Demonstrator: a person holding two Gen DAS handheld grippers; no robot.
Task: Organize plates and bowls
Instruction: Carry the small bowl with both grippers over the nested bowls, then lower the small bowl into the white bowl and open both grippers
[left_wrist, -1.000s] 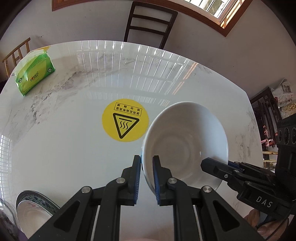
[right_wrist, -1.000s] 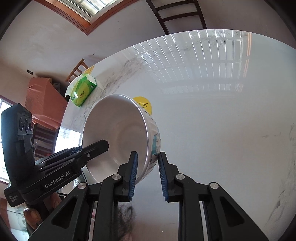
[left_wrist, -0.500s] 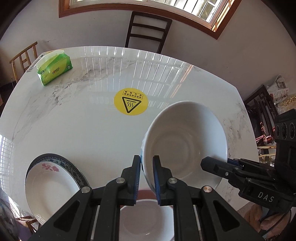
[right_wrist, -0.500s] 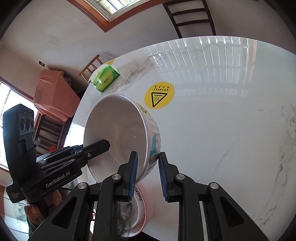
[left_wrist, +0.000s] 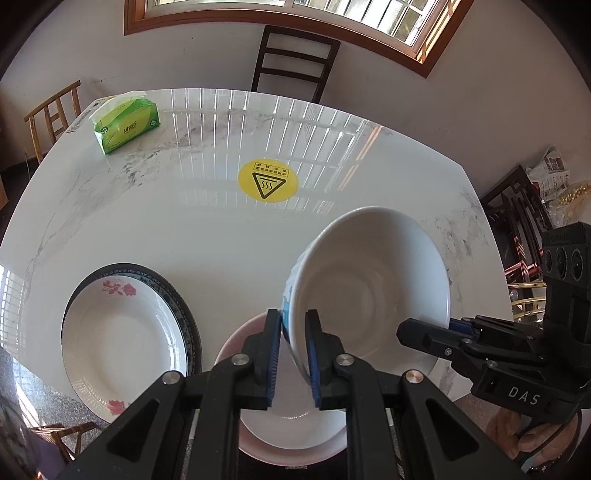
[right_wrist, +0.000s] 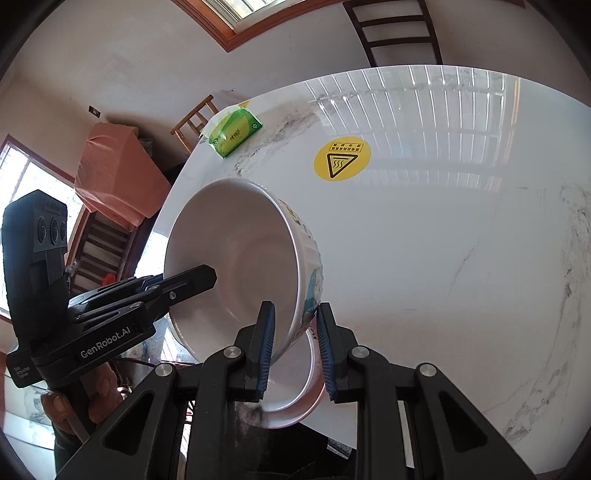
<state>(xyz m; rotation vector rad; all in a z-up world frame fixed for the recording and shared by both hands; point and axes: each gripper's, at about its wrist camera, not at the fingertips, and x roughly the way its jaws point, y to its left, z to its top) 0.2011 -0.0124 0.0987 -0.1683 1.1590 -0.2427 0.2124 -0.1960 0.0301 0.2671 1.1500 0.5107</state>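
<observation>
Left wrist view: left gripper (left_wrist: 291, 350) and right gripper (left_wrist: 424, 334) both clamp the white bowl's (left_wrist: 369, 295) rim, holding it tilted above a pink-rimmed bowl (left_wrist: 295, 435); beside it, two plates (left_wrist: 122, 339) sit stacked on the surface (left_wrist: 184, 221), so nesting remains.

White bowl (left_wrist: 369, 295) between both tools' pads — above pink-rimmed bowl (left_wrist: 288, 432).

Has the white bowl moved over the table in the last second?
Yes. The white bowl, gripped by both grippers, has come back toward the near table edge: the yellow sticker now lies farther beyond it, and a pink-rimmed bowl shows beneath.
</observation>
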